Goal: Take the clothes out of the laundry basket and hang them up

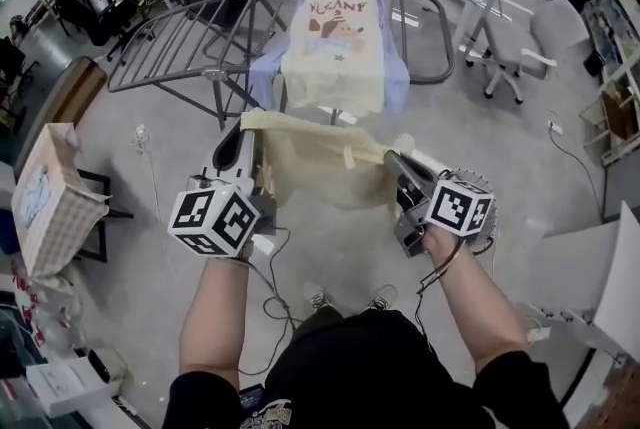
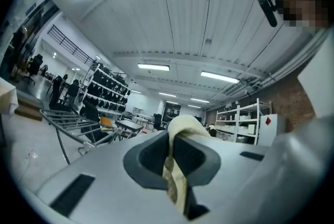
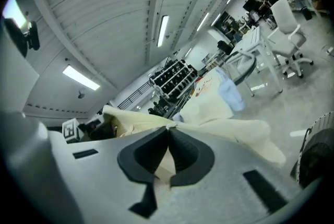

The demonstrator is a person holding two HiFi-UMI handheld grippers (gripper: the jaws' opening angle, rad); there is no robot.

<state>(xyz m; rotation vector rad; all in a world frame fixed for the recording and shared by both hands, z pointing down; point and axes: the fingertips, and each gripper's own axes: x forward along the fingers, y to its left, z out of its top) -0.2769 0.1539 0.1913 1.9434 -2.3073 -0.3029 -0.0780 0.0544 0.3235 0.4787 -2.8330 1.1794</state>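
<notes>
A pale yellow garment point(image 1: 312, 162) hangs spread in the air at the centre, one end of its upper edge pinched in the closed left gripper point(image 1: 248, 129), the other in the closed right gripper point(image 1: 390, 160). At 12 o'clock a cream printed T-shirt point(image 1: 335, 47) is draped over the grey drying rack point(image 1: 180, 42), on top of a light blue garment point(image 1: 396, 82). The beige checked laundry basket point(image 1: 52, 207) stands at 9 o'clock.

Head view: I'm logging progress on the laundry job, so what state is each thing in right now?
Pale yellow cloth garment: spread in the air between both grippers.
Left gripper: shut on the garment.
Right gripper: shut on the garment.
Grey metal drying rack: unfolded, standing.
Cream printed T-shirt: draped over the rack.
Light blue cloth: draped under the T-shirt.
</notes>
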